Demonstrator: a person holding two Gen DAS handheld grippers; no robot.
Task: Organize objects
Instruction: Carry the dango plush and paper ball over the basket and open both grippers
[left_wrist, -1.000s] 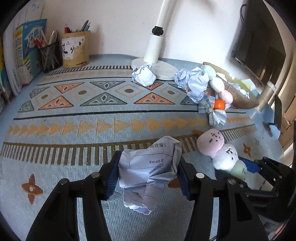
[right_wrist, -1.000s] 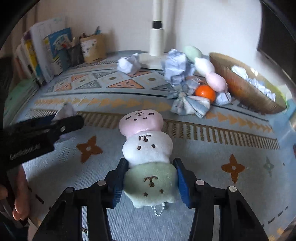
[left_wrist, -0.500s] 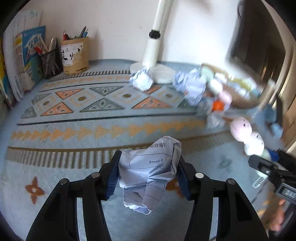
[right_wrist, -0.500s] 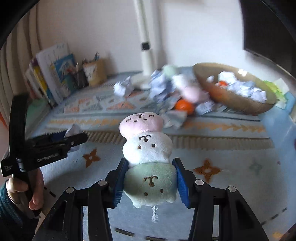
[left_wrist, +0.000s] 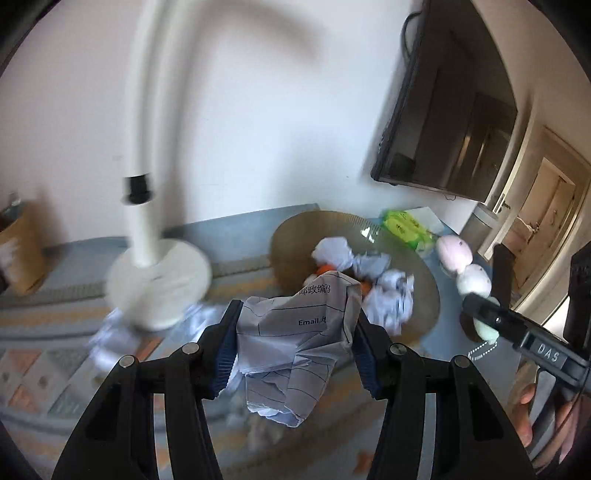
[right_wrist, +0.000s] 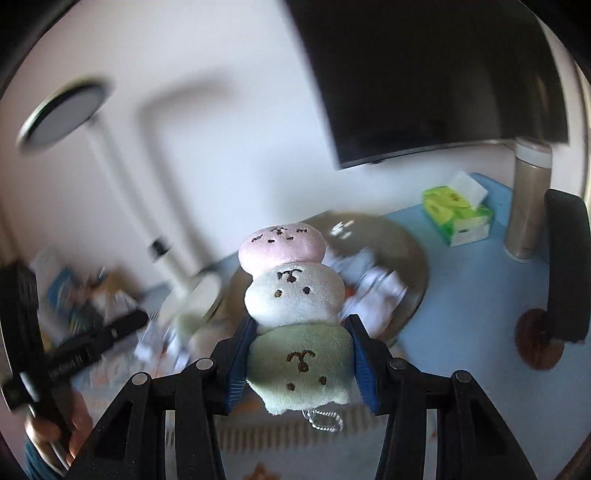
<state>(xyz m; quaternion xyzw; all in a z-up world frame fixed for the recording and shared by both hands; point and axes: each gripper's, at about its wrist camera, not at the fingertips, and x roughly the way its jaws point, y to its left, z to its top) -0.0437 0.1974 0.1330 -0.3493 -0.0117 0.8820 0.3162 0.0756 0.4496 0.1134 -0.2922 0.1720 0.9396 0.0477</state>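
My left gripper (left_wrist: 295, 343) is shut on a crumpled sheet of printed paper (left_wrist: 295, 343) and holds it in the air just short of the woven basket (left_wrist: 295, 236). The basket holds several paper balls (left_wrist: 332, 253) and something orange. My right gripper (right_wrist: 299, 354) is shut on the green end of a three-ball plush toy (right_wrist: 295, 295), pink ball on top, held above the basket (right_wrist: 417, 266). The toy also shows in the left wrist view (left_wrist: 467, 277), to the right of the basket.
A white lamp base (left_wrist: 159, 284) and pole stand left of the basket. A green tissue pack (right_wrist: 458, 218), a steel flask (right_wrist: 528, 203) and a dark monitor (right_wrist: 424, 74) are behind and right. The patterned mat (left_wrist: 55, 376) with loose paper balls lies lower left.
Both grippers have lifted off the mat and swung right toward the basket, each still holding its object. The view is blurred from the motion.
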